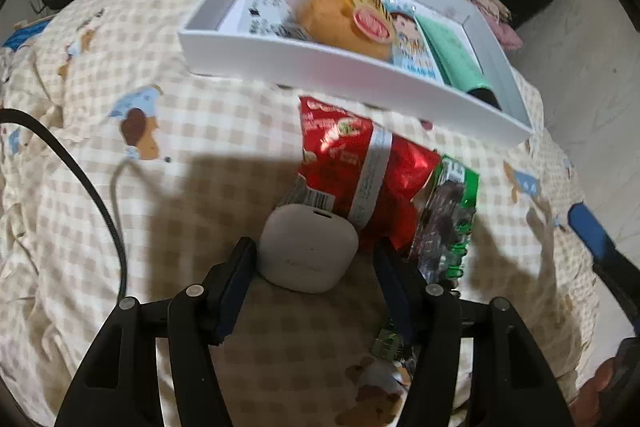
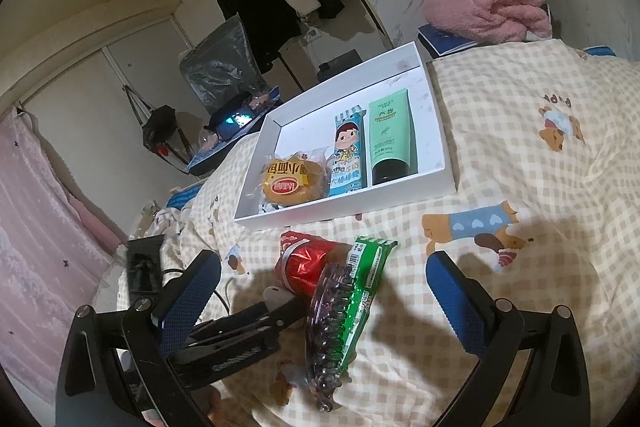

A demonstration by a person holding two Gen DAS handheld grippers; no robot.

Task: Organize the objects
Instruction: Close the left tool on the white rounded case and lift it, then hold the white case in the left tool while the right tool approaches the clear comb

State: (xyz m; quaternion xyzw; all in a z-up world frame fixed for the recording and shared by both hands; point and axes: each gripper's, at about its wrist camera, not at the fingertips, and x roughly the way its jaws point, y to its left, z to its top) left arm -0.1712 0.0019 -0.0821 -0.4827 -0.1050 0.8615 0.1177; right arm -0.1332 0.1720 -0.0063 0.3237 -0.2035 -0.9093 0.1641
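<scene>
Low in the left wrist view, the left gripper (image 1: 310, 259) has its jaws spread around a small white earbud case (image 1: 308, 251); one finger touches the case, the other stands a little apart. Just above it lies a red snack bag (image 1: 360, 163), with a green packet (image 1: 452, 215) on its right side. The white box (image 1: 320, 67) fills the upper middle, holding a wrapped bun (image 1: 340, 15), a cartoon-printed candy pack (image 1: 412, 47) and a green tube (image 1: 456, 59). In the right wrist view, the right gripper (image 2: 320, 291) hangs wide open and empty above a dark hair claw clip (image 2: 328, 331) resting against the green packet, all on the checked quilt (image 2: 540, 187)
</scene>
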